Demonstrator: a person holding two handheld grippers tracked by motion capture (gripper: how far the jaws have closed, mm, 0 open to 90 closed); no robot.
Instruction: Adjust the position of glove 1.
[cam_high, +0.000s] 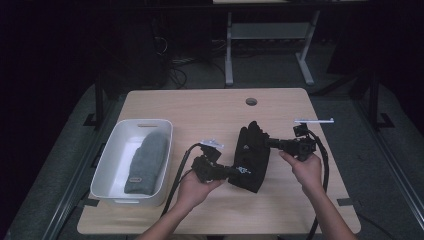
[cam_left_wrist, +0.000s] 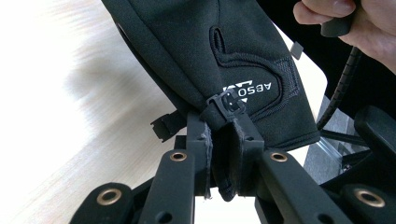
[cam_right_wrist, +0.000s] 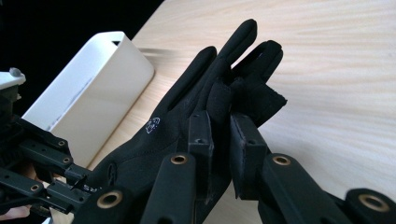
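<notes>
A dark room surrounds a light wooden table (cam_high: 210, 107) with rounded corners and a round cable hole (cam_high: 251, 101) near its far edge; the white legs of a second desk (cam_high: 229, 55) stand on the grey floor at the top centre of the high view. At the left of the tabletop sits a white rectangular plastic bin (cam_high: 112, 150) holding a grey knitted beanie (cam_high: 146, 162) with a small label at its hem.

At the centre of the high view, a black fabric glove (cam_high: 251, 155) is held up between two tools, its fingers pointing toward the top of the frame and its cuff toward the bottom. The glove is smooth and matte, with stitched panel seams, white lettering near the cuff and a small black plastic clip (cam_left_wrist: 227, 103) on its cuff edge; a small white emblem marks its back in the right gripper view.

The left gripper (cam_high: 227, 171), below and left of the glove, has its jaws pressed together on the cuff edge beside the clip, as the left gripper view shows. The right gripper (cam_high: 267, 142), to the right of the glove, has its jaws clamped on a fold of fabric at the glove's finger end, seen in the lower centre of the right gripper view. A hand (cam_high: 306, 167) grasps each tool's body, with black cables trailing toward the bottom of the frame.
</notes>
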